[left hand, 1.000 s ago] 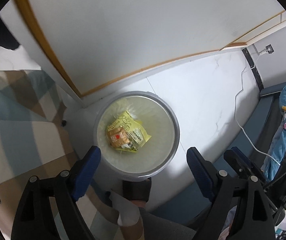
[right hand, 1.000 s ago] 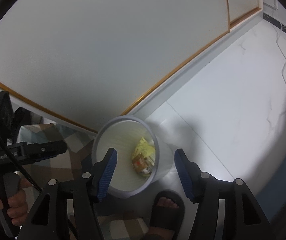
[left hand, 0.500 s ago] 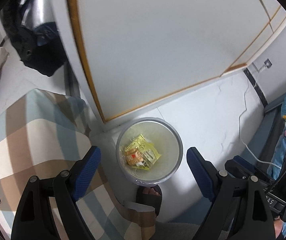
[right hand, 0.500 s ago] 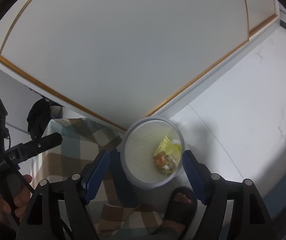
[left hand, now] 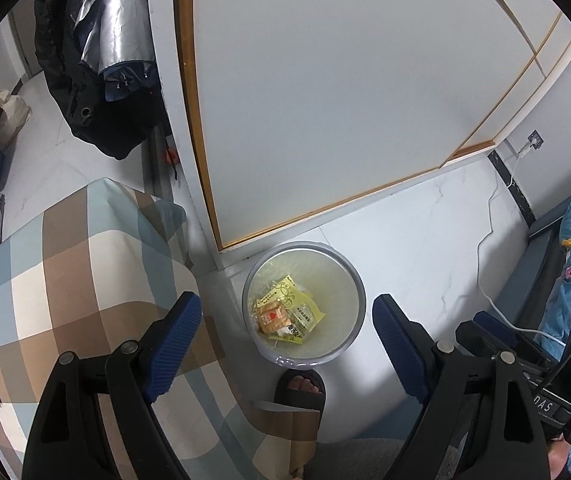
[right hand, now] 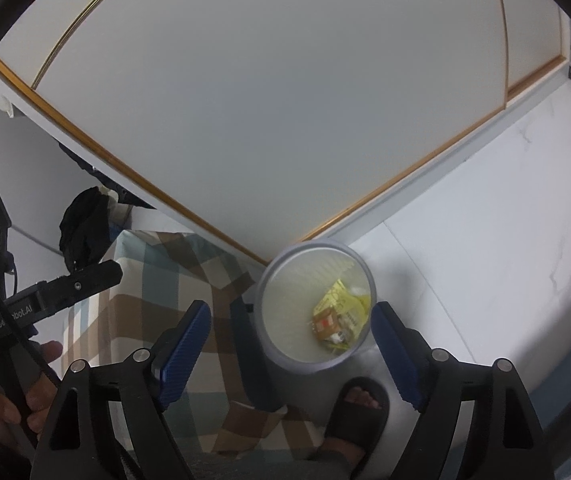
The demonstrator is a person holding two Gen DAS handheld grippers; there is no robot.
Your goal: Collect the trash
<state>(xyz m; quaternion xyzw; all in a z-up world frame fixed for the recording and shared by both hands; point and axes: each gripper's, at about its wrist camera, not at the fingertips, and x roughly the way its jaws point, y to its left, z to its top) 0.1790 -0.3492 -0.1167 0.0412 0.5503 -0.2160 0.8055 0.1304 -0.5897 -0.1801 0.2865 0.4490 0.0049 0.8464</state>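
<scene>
A round grey trash bin (left hand: pixel 355 280) stands on the white floor by the wall; it also shows in the right wrist view (right hand: pixel 281 268). Inside lie yellow and orange snack wrappers (left hand: pixel 287 314), also seen in the right wrist view (right hand: pixel 337 316). My left gripper (left hand: pixel 287 338) is open and empty, high above the bin. My right gripper (right hand: pixel 291 344) is open and empty, also high above the bin. The left gripper's body shows in the right wrist view (right hand: pixel 45 296), held in a hand.
A checked blanket (left hand: pixel 65 264) covers a surface left of the bin. A foot in a black slipper (left hand: pixel 301 390) stands just before the bin. A white panel with wood trim (left hand: pixel 345 100) backs it. Dark coats (left hand: pixel 101 64) hang at left. A white cable (left hand: pixel 489 240) runs along the floor at right.
Both grippers have risen and pulled back from the bin, which now looks smaller. More of the blanket, the coats and the slipper have come into view. Both stay open.
</scene>
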